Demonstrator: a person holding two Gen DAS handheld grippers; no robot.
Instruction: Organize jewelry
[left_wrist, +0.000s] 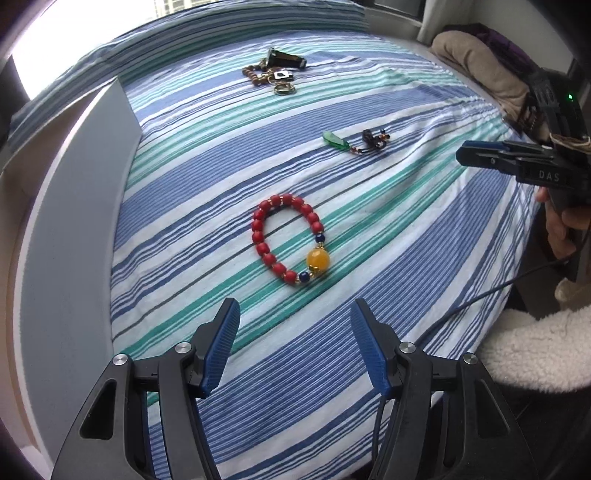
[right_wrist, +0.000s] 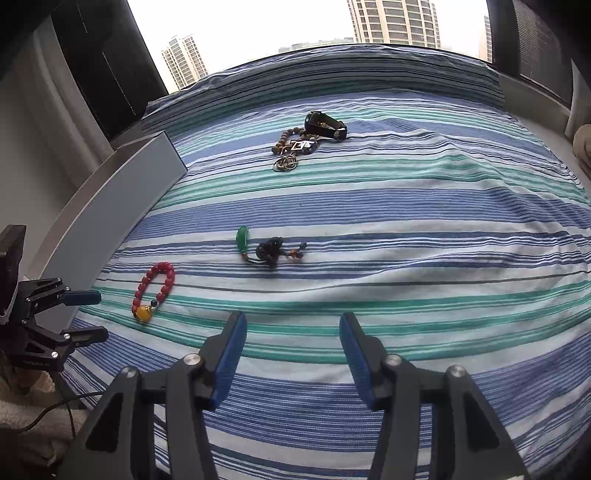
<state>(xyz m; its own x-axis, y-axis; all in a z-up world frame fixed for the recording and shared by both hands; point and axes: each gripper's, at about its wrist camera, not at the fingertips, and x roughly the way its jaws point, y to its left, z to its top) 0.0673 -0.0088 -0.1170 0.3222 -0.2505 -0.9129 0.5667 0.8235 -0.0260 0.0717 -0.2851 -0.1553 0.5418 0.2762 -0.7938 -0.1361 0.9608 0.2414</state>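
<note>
A red bead bracelet (left_wrist: 288, 240) with a yellow bead lies on the striped bedsheet (left_wrist: 406, 236), just ahead of my open, empty left gripper (left_wrist: 293, 325). It also shows in the right wrist view (right_wrist: 153, 291), next to the left gripper (right_wrist: 88, 314). A green pendant on a dark cord (left_wrist: 354, 144) lies farther off; in the right wrist view it (right_wrist: 266, 247) is ahead of my open, empty right gripper (right_wrist: 291, 336). A pile of wooden beads, rings and a black band (left_wrist: 277, 72) lies at the far end, also seen from the right wrist (right_wrist: 306, 138).
A grey board (left_wrist: 74, 206) runs along the bed's left side, also in the right wrist view (right_wrist: 122, 218). A beige cushion (left_wrist: 476, 62) sits at the far right. A black cable (left_wrist: 480, 295) crosses the bed's near right edge. Windows lie beyond the bed.
</note>
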